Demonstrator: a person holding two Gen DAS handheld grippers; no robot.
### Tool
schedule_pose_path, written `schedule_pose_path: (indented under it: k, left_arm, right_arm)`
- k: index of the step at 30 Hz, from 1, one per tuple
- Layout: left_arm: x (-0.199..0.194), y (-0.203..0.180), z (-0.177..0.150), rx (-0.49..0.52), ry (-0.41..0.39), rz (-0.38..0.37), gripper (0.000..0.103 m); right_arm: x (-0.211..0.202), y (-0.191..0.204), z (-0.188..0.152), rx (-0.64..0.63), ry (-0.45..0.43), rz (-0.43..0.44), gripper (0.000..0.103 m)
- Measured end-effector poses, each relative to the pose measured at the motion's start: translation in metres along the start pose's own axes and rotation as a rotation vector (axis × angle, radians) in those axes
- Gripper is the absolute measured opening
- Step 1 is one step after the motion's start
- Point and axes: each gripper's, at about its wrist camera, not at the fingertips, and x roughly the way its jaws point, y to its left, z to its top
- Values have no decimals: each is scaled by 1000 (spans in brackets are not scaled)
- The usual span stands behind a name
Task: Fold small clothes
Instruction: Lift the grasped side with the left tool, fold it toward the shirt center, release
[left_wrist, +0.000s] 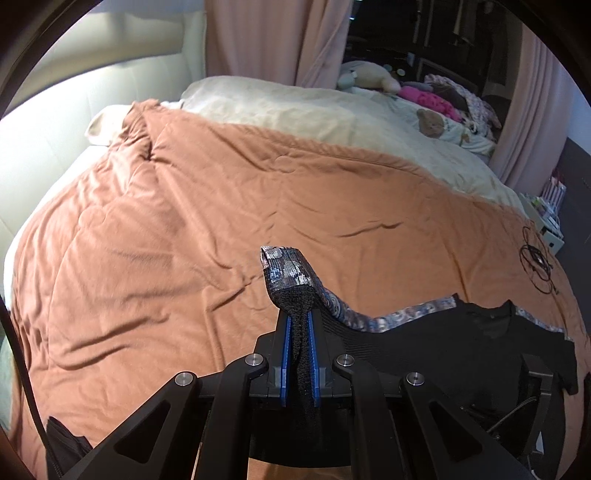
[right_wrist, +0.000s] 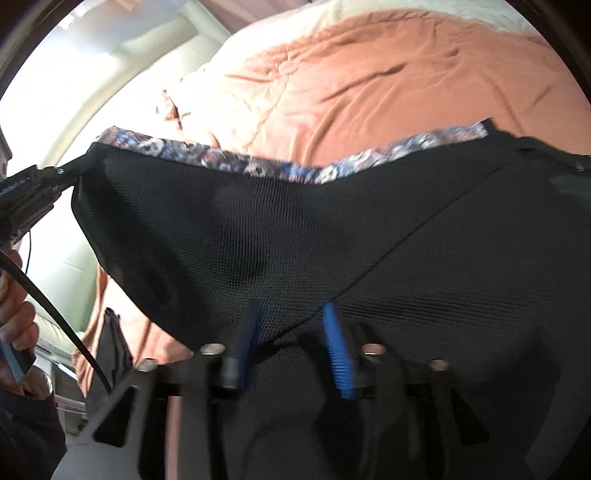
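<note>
A small black knit garment (left_wrist: 424, 343) with a floral patterned band (left_wrist: 402, 315) lies over the orange duvet (left_wrist: 192, 206). My left gripper (left_wrist: 299, 317) is shut on one end of the garment and holds its floral corner (left_wrist: 284, 266) raised above the bed. In the right wrist view the garment (right_wrist: 258, 229) hangs stretched, its floral band (right_wrist: 258, 166) along the top. My right gripper (right_wrist: 291, 314) is open, its blue pads (right_wrist: 336, 347) on either side of the black fabric's lower edge. The left gripper (right_wrist: 70, 170) shows there at the far left, pinching the garment's corner.
The bed has a cream sheet (left_wrist: 332, 110) and stuffed toys (left_wrist: 369, 74) at its far end. Pink curtains (left_wrist: 266, 37) hang behind. A dark item (left_wrist: 66, 443) lies at the bed's near left edge. A hand (right_wrist: 14, 317) and cable (right_wrist: 55, 317) show at left.
</note>
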Motion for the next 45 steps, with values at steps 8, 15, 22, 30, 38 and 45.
schedule_pose_path:
  k: [8,15,22,30,38,45]
  left_arm:
    - [-17,-61,18,62,-4,-36,9]
    - [-24,-124,20,122,28,-87,9]
    - [1,-186,3,176,97,-151,9]
    - [23,-246,-26,253,192,-272,18]
    - [25,-212,-51,213,188,-213,46]
    - [50,-135,-99,121,238,-127,39]
  right_arm:
    - [-59,-35,-4,25,-64,-10,60]
    - [-112,-64,-19,54,-105,-25,60]
    - [-156,-93,-34,85,-148,-30,60]
    - [-181,-126,-50,140,-152,-59,65]
    - [-162,-122,-48,135,-106,-91,72]
    - [-122,-118,-33,122,-50,-142,68]
